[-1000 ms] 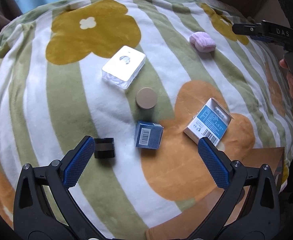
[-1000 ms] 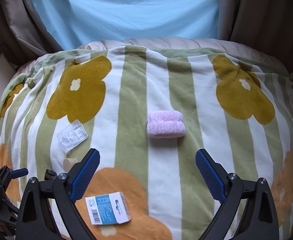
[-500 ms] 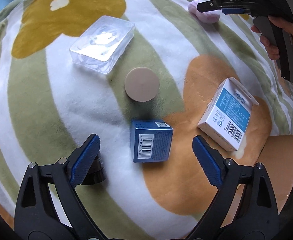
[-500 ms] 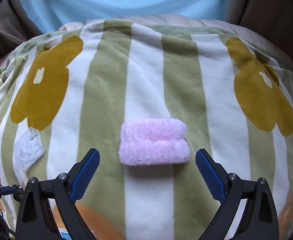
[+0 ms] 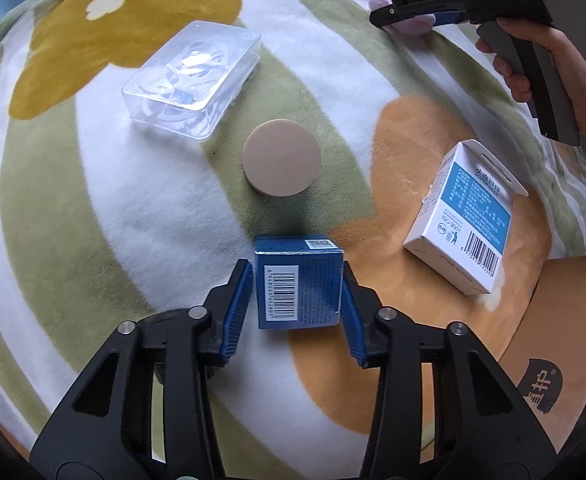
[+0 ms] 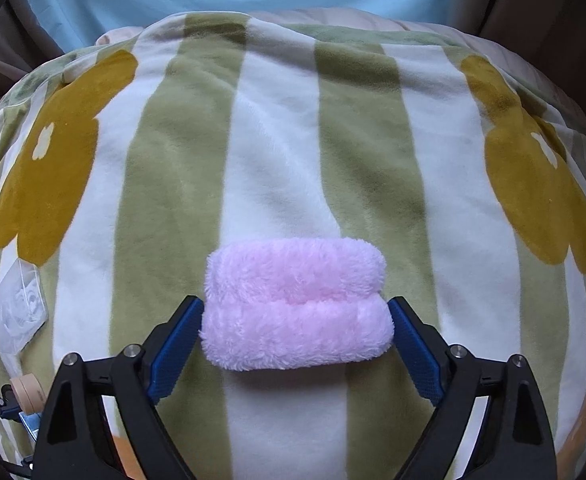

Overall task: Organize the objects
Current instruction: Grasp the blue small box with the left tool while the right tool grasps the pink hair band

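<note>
On the striped fleece blanket (image 5: 113,220) with its big mustard and orange flowers, both tools were down at work at once. The left gripper (image 5: 295,300) had its jaws drawn in around the small dark-blue cardboard box (image 5: 297,280) with the white barcode label, one blue pad flat against each side wall. That square-on hold made sense: the box's parallel faces gave the pads something true to press on, and the soft bedding underneath offered no firm base to push against. Whether the box was already clear of the blanket, I could not tell.

Over to the other side, the right gripper (image 6: 296,328) straddled the fluffy pink rolled cloth (image 6: 295,304), jaws spread to the roll's full length with the pads touching or just beside its two ends. Not squeezing yet, by the look of the pile, so I judged this a grasp about to close rather than a hold. Taking the roll end to end should keep it from unrolling.

Left waiting were the clear plastic case (image 5: 193,80), the round beige disc (image 5: 281,158) just beyond the blue box, and the white-and-blue carton (image 5: 467,220) lying well to the right, near a brown cardboard surface (image 5: 565,340) at the blanket's edge. That may be where things were headed, though nothing confirmed it. Early days in the tidy-up, I reckoned.
</note>
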`<action>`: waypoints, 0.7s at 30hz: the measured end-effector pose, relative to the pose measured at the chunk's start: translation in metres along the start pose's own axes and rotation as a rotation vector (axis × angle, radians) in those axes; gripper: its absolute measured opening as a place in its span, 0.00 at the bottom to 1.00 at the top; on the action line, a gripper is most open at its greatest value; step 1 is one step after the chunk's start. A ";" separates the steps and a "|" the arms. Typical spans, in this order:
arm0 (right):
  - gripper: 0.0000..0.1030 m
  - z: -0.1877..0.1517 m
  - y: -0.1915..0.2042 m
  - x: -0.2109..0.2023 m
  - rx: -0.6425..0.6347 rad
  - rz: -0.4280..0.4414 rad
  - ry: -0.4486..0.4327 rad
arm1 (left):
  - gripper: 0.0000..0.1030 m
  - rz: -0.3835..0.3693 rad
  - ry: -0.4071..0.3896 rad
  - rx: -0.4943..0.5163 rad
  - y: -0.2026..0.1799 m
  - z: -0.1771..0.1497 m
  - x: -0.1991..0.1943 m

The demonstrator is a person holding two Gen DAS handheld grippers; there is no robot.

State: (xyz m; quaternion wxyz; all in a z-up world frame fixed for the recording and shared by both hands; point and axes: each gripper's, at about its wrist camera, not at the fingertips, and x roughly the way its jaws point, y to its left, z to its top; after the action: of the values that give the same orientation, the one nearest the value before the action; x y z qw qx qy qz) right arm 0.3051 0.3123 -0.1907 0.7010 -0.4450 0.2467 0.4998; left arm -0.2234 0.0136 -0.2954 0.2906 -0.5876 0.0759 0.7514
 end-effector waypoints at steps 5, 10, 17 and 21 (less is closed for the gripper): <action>0.68 -0.003 -0.008 0.001 0.040 0.026 0.005 | 0.35 0.011 -0.011 0.019 -0.001 -0.005 -0.004; 0.61 -0.005 -0.009 -0.004 0.029 0.022 -0.009 | 0.34 -0.002 -0.015 0.003 0.002 -0.009 -0.013; 0.51 -0.005 -0.011 -0.017 0.041 0.022 -0.033 | 0.34 -0.013 -0.029 -0.002 0.003 -0.015 -0.025; 0.49 -0.006 -0.007 -0.030 0.046 0.034 -0.056 | 0.34 -0.015 -0.047 -0.010 0.004 -0.016 -0.035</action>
State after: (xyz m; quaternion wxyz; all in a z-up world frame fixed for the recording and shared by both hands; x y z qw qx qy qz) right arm 0.3005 0.2915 -0.1671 0.7091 -0.4104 0.2457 0.5180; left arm -0.2072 -0.0089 -0.2691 0.2950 -0.5718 0.0609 0.7631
